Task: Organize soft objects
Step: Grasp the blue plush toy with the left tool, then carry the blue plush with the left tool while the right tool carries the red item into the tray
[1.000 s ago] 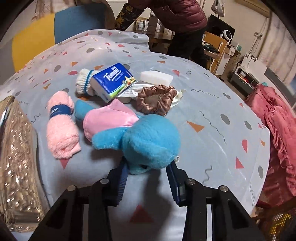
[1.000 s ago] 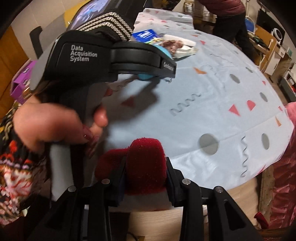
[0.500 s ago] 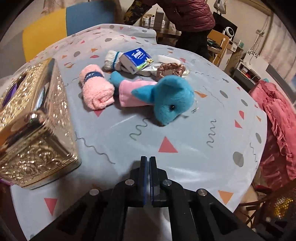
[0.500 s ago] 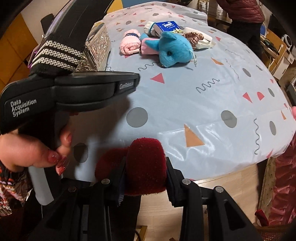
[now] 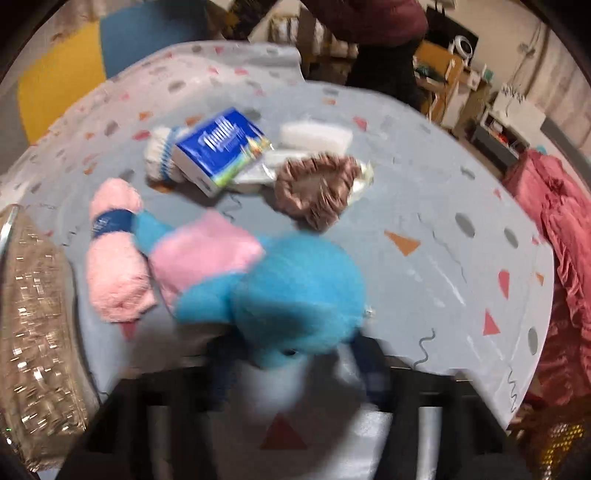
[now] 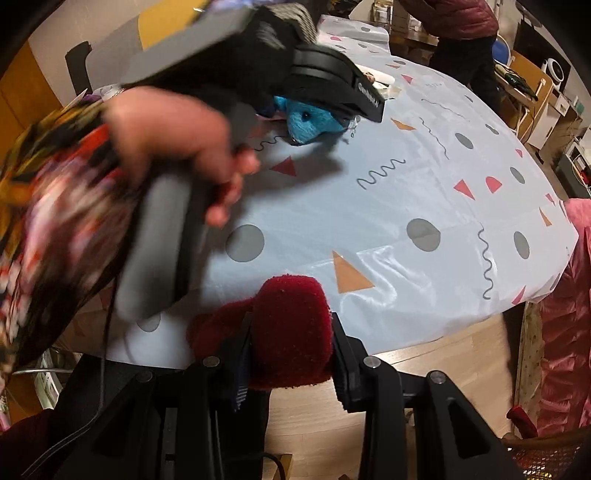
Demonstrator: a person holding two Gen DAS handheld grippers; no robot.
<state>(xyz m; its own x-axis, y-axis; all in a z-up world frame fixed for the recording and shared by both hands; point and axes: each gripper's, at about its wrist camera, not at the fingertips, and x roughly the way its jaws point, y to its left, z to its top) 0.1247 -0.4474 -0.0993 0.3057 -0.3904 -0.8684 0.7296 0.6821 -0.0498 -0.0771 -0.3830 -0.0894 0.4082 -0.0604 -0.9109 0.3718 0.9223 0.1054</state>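
Note:
A blue plush toy (image 5: pixel 299 295) with a pink part lies on the patterned tablecloth (image 5: pixel 443 229); the right wrist view shows it too (image 6: pixel 310 122). My left gripper (image 5: pixel 295 369) is right at it, blurred, its jaws opening. The toy's snout sits between the fingers, with a gap on each side. Behind lie a pink rolled towel (image 5: pixel 114 266), a striped white sock (image 5: pixel 162 155), a brown scrunchie (image 5: pixel 317 188) and a white sponge (image 5: pixel 314 134). My right gripper (image 6: pixel 290 332) hangs at the table's near edge, shut on a dark red fuzzy piece (image 6: pixel 291 317).
A blue tissue pack (image 5: pixel 221 147) leans on the sock. A gold embossed box (image 5: pixel 33 332) stands at the left edge. A person in a dark red jacket (image 5: pixel 369 22) stands behind the table. Red fabric (image 5: pixel 561 229) hangs at the right. A hand (image 6: pixel 177 147) holds the left gripper's handle.
Half a second ago the left gripper was shut and drawn back from the toy. Now it is close again, jaws apart around the snout. The right gripper still holds the red piece.

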